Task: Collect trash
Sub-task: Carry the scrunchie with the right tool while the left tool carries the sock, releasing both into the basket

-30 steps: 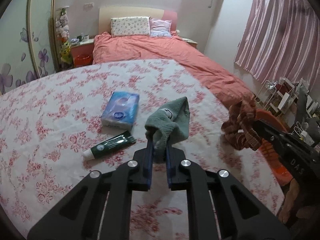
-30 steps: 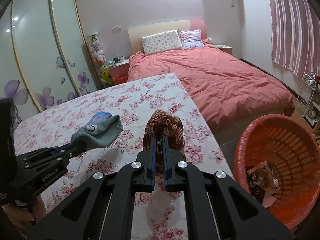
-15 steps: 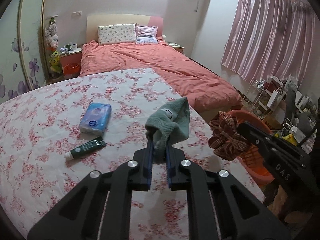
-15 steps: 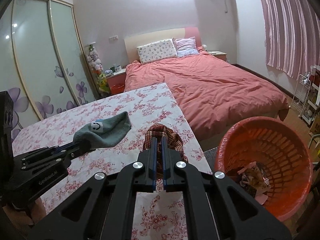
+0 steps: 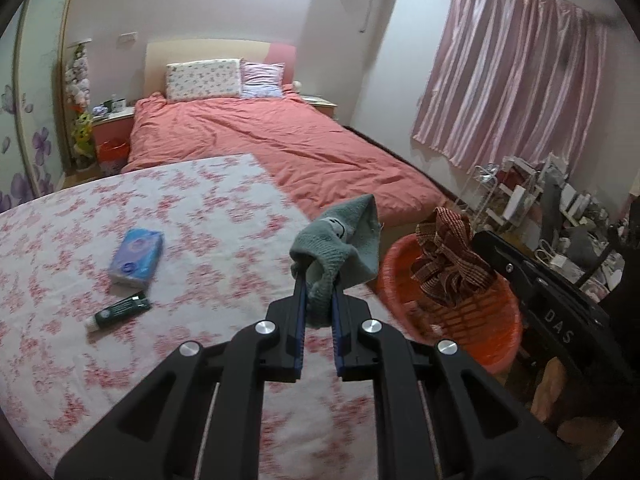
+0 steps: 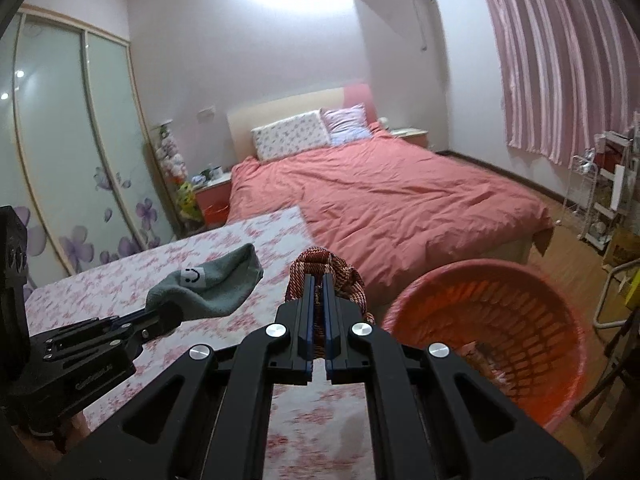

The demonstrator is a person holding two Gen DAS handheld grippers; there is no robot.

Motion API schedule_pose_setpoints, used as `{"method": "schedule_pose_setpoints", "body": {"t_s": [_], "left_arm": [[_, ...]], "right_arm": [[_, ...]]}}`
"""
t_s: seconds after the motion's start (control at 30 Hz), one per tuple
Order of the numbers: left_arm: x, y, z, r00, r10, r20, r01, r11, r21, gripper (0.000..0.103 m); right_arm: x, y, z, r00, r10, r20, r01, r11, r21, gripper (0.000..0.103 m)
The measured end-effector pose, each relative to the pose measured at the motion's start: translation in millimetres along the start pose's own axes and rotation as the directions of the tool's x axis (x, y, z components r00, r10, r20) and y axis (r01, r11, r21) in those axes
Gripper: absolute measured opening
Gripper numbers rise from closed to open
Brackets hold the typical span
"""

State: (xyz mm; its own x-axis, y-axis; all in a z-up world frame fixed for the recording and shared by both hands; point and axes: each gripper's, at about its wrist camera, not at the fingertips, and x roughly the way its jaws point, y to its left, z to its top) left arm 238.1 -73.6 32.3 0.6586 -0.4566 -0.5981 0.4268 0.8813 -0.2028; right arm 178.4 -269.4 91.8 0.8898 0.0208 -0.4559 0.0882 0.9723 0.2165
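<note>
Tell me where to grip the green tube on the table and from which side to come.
Grip the tube across the middle of its dark body, coming from above with the jaws spanning its narrow width. It lies flat on the floral table, white cap toward the near left, with the blue pack just behind it, so a low approach from that side looks cramped.

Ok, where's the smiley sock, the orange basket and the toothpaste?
smiley sock [image 6: 208,286]: right wrist view, its grey middle.
orange basket [image 6: 536,276]: right wrist view, its far rim.
toothpaste [image 5: 120,310]: left wrist view, its dark tube body.
</note>
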Motion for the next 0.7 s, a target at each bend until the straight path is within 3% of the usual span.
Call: {"method": "schedule_pose_setpoints", "body": {"t_s": [0.33, 0.7], "left_arm": [[19, -58, 7, 0.993, -0.113, -0.014, 0.114, 0.992, 0.047, 0.012], [53, -111, 0, 0.982, -0.173, -0.074, 0.18, 0.978, 0.104, 0.012]], "right_arm": [[-15, -47, 4, 0.993, -0.101, 0.054, 0.098, 0.994, 0.057, 0.004], [-15, -86, 1, 0.984, -0.163, 0.067, 0.154, 0.981, 0.119, 0.004]]}}
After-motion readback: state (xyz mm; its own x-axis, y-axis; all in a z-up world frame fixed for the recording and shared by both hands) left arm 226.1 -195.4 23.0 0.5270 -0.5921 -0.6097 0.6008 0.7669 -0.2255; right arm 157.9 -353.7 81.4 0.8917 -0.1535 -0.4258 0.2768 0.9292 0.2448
